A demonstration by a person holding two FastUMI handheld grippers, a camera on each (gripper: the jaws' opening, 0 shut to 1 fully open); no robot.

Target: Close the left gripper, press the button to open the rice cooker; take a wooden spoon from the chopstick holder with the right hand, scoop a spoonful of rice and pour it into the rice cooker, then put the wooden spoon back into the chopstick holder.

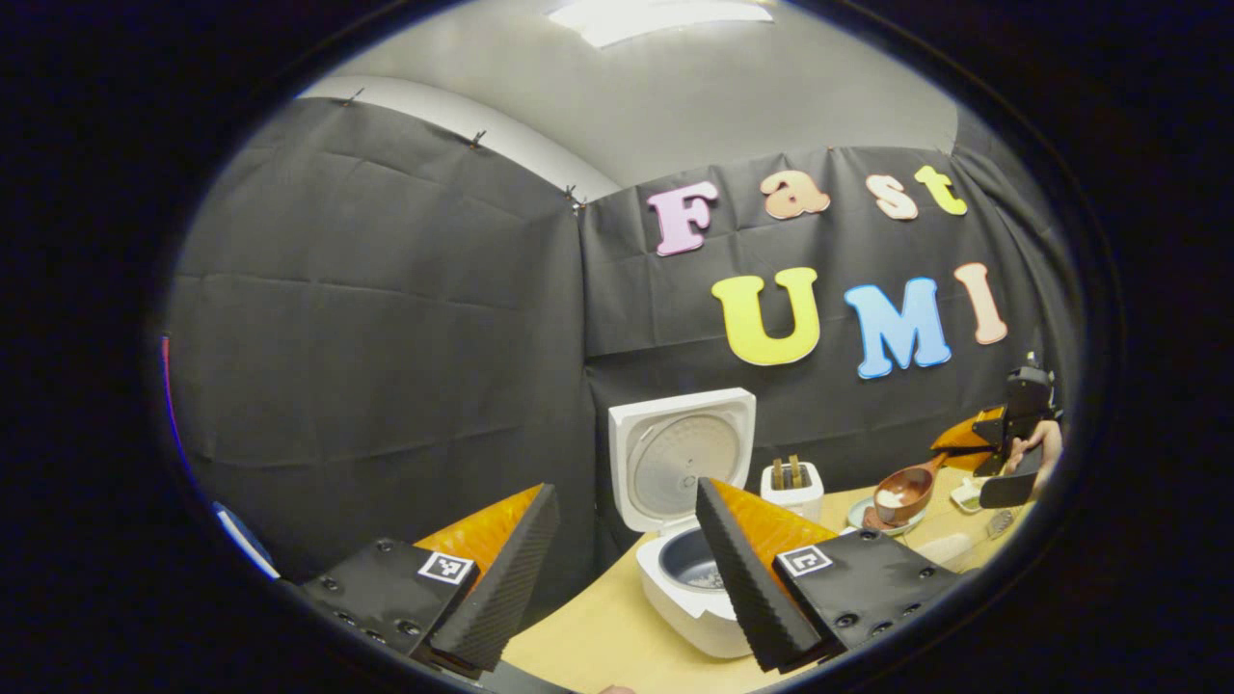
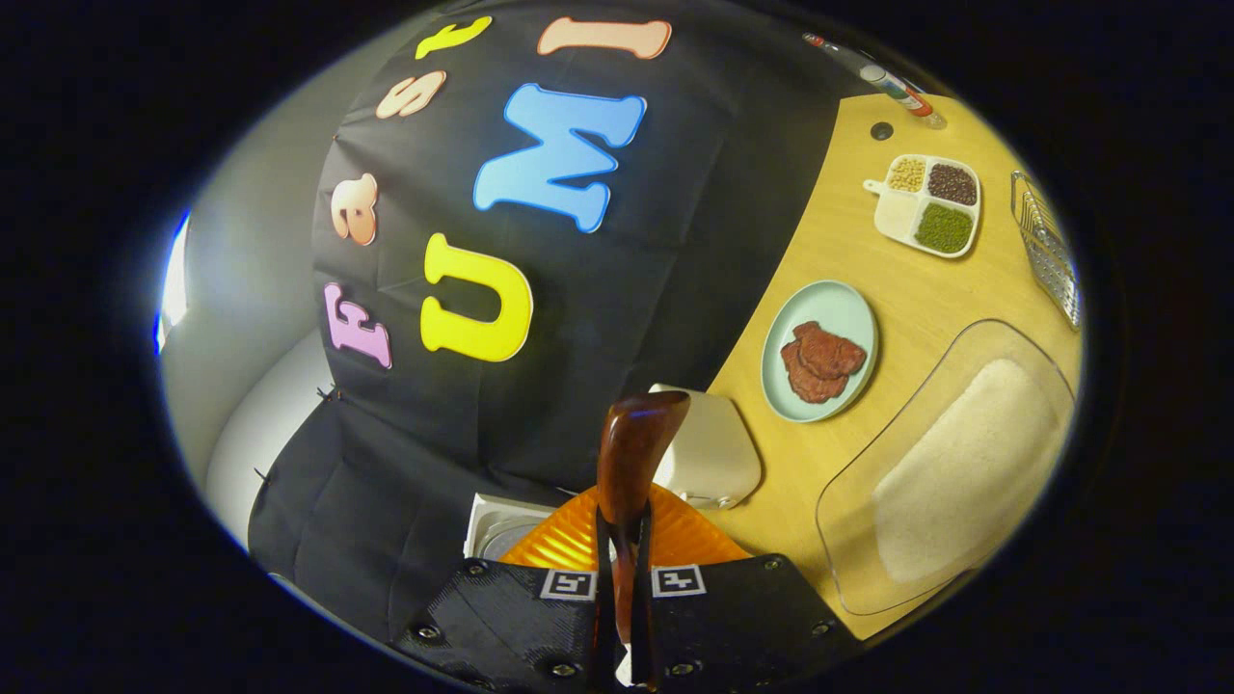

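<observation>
- Two fingers of the right gripper (image 2: 622,540) clamp the wooden spoon (image 2: 629,453) handle.
- Left gripper (image 1: 627,549): fingers apart, holding nothing.
- Rice cooker (image 1: 684,501): lid raised.

open rice cooker (image 1: 689,569) pot unobstructed from above, raised lid (image 1: 680,453) behind, chopstick holder (image 1: 792,487) beside

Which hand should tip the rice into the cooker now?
Right. The right gripper is shut on the spoon, which holds rice. The left gripper is open and empty near the cooker, whose lid is up.
</observation>
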